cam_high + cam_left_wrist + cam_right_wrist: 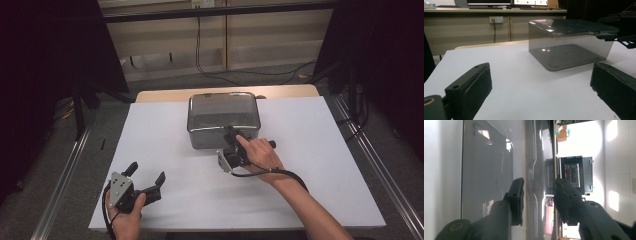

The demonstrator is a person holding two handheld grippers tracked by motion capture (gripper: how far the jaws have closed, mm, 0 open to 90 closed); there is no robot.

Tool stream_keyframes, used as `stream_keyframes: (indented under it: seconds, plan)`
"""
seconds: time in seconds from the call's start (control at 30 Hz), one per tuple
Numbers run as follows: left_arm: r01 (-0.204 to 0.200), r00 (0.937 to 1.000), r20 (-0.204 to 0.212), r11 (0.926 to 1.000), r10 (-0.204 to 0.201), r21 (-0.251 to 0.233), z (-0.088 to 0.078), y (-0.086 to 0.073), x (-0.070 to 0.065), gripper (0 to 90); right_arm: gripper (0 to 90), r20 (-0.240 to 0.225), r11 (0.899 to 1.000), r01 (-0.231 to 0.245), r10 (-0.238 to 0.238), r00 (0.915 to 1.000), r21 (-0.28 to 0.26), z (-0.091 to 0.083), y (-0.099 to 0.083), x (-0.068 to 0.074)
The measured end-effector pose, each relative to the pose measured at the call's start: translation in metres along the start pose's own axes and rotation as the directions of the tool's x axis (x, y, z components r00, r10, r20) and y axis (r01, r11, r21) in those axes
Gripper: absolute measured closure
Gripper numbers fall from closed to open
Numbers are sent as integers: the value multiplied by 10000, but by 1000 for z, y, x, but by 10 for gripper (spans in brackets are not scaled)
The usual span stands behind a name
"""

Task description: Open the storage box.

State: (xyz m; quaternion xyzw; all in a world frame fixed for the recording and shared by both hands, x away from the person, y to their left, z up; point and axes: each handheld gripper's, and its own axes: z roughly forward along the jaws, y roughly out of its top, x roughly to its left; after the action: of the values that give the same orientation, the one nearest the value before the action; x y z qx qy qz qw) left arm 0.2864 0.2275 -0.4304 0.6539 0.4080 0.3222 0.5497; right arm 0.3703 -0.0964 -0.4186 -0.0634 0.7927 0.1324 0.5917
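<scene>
A smoky see-through box [223, 120] with a glossy lid [571, 26] stands at the middle back of the white table [310, 165]. My right gripper [232, 132], turned on its side, is at the box's near edge. Its jaws stand on either side of the lid's rim [535, 157], and I see no pad pressing on it. The box wall [486, 170] lies beyond the left jaw. That gripper [621, 27] also shows at the box's right corner. My left gripper [146, 172] rests open near the front left of the table, with nothing between its jaws [541, 80].
The white sheet covers a wooden tabletop [165, 95] that shows at the back. Metal rails [65, 175] run along both sides of the table. Cables [235, 72] lie on the floor behind. A desk with monitors [506, 3] stands farther back.
</scene>
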Motion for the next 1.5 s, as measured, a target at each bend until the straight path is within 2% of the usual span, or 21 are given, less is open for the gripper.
stream_keyframes:
  seconds: [0.43,0.67,1.17,1.5]
  plan:
    - [63,10000,-12,10000,-63,13,0,0,1,35,737,45,9992,407,-407,9992,36,1,4,4]
    - [54,10000,-2,10000,-54,14,0,0,1,35,784,-49,9992,398,-397,9992,95,3,4,5]
    - [46,10000,-2,10000,-46,44,1,-1,0,35,795,-79,9995,300,-300,9995,11,3,4,4]
    - [26,10000,-70,10000,-25,53,1,-1,1,35,796,-121,10000,39,-40,9999,-43,2,3,2]
